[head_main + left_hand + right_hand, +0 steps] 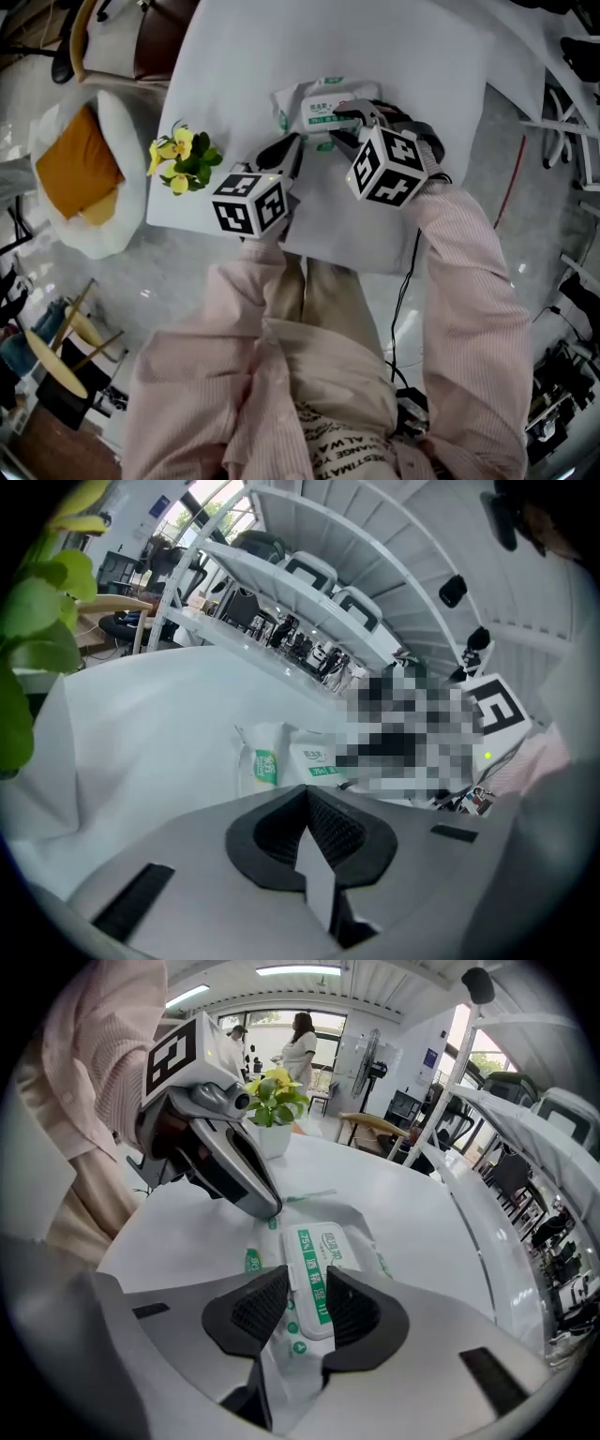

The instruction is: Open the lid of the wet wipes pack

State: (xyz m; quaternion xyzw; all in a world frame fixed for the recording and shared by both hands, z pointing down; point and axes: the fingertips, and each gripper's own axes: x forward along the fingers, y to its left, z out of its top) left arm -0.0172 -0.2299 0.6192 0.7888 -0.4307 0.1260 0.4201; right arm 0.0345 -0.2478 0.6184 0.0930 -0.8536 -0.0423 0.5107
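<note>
The wet wipes pack [317,105] lies flat on the white table [244,66]; it is white with green print and a hard white lid [319,1269] on top. My right gripper [307,1302] points steeply down over the pack, jaws open, with the near end of the lid showing in the gap between the pads. In the head view the right gripper [339,120] sits over the pack's middle. My left gripper [289,145] is shut, and its tip rests on the pack's left edge [265,1206]. From the left gripper view its jaws [307,799] meet with the pack [281,761] just beyond.
A small potted plant with yellow flowers [183,157] stands at the table's left edge, close to the left gripper. A white chair with an orange cushion [80,173] is on the floor to the left. People stand far off [305,1040].
</note>
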